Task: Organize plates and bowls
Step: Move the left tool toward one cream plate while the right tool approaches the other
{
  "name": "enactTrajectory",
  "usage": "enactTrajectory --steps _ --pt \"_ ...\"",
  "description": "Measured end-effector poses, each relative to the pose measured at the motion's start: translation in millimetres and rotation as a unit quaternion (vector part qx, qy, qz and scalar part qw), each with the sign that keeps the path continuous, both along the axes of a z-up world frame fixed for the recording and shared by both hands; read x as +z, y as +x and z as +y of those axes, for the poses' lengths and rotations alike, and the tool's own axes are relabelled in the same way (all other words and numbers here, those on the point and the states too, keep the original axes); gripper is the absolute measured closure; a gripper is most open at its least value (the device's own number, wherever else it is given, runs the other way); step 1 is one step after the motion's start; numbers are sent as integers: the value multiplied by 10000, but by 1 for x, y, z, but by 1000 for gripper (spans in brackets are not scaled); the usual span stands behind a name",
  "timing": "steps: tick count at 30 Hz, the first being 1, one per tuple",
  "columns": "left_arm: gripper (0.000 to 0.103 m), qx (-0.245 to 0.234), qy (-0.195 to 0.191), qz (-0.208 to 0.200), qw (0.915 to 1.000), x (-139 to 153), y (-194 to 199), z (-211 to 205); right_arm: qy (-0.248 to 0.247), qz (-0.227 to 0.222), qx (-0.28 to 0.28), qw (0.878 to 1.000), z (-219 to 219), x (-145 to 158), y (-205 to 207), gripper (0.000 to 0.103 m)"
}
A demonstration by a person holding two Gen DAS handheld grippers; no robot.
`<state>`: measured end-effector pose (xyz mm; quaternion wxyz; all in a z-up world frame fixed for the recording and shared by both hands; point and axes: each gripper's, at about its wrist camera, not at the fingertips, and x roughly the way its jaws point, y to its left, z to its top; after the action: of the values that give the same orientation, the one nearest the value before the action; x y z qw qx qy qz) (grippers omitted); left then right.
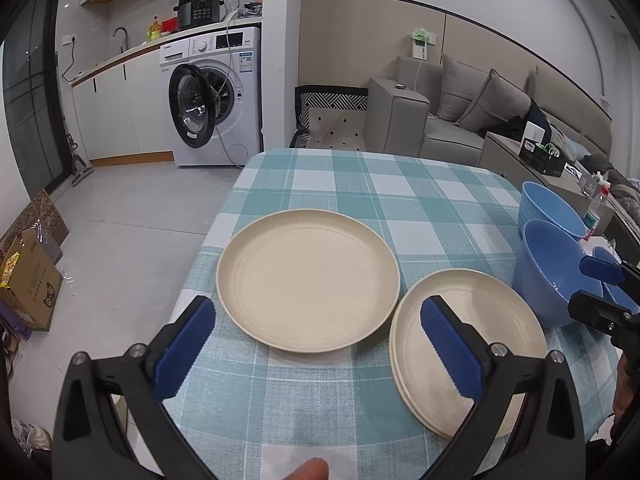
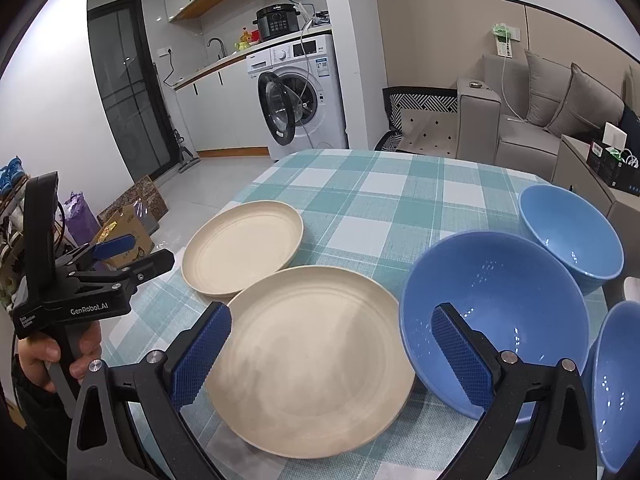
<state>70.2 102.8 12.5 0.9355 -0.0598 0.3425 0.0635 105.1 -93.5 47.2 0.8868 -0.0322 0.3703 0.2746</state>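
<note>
A: Cream round plastic plates: where are they?

B: A single cream round plate (image 1: 308,280) lies on the teal-and-white checked tablecloth (image 1: 400,200); just beside it, to the right, is a stack of cream round plates (image 2: 312,356).

A: The bowls?

B: Three blue round bowls: a near blue bowl (image 2: 494,312) beside the stack, a far blue bowl (image 2: 572,232) behind it, a third blue bowl (image 2: 616,384) at the right edge.

A: The grippers?

B: The left gripper (image 1: 320,344) hovers with jaws wide, empty. The right gripper (image 2: 332,356) is spread wide too, over the stack and near bowl.

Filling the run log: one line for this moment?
left gripper: open, empty | right gripper: open, empty | plate stack | single plate | three bowls, unstacked
</note>
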Motion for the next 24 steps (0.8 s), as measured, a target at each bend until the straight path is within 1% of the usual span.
enactTrajectory --steps 8,12,15,24 --pt "0 172 -92 -50 9998 8 8 18 -20 -51 71 10000 11 13 9 1" --pt "0 247 -132 -73 9996 11 15 27 -21 -10 104 9999 16 18 18 1" --pt "0 297 -175 -60 9994 12 18 34 -32 -46 84 9999 18 22 22 1" --pt "0 527 -244 17 9983 10 32 48 -104 28 172 9998 35 26 40 1"
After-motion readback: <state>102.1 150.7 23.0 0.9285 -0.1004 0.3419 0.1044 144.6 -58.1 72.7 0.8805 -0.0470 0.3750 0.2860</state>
